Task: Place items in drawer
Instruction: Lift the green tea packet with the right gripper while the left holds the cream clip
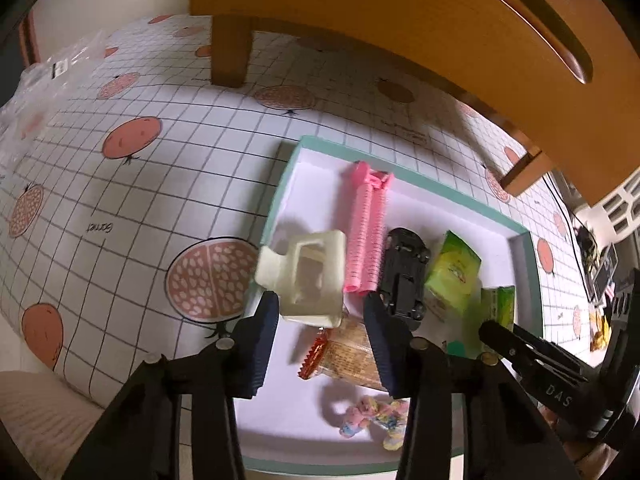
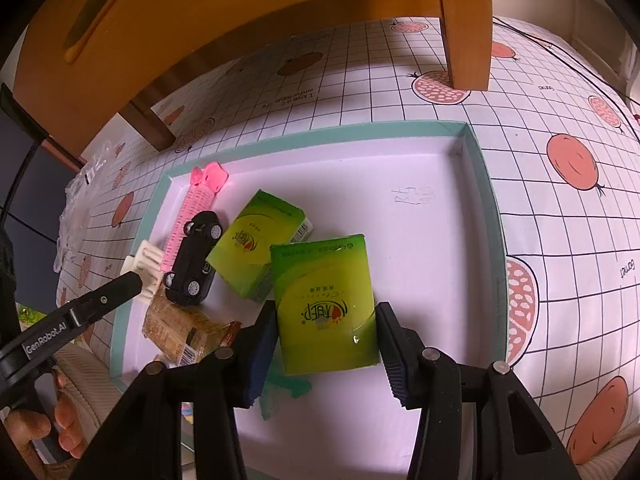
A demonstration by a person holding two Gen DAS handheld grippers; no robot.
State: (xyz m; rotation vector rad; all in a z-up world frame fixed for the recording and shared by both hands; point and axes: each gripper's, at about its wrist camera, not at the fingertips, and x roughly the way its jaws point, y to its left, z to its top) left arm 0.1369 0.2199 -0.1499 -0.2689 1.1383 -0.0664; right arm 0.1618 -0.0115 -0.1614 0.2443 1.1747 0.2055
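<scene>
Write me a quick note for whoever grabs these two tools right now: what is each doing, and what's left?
Left hand-held gripper: open, cream hair clip between its fingers, a gap on one side.
Right hand-held gripper: shut on a green pack.
In the teal-rimmed tray: second green pack, black toy car, pink roller, snack packet, pastel charm.
Done: nothing visibly in the wooden drawer unit.
Left: probably every item.
</scene>
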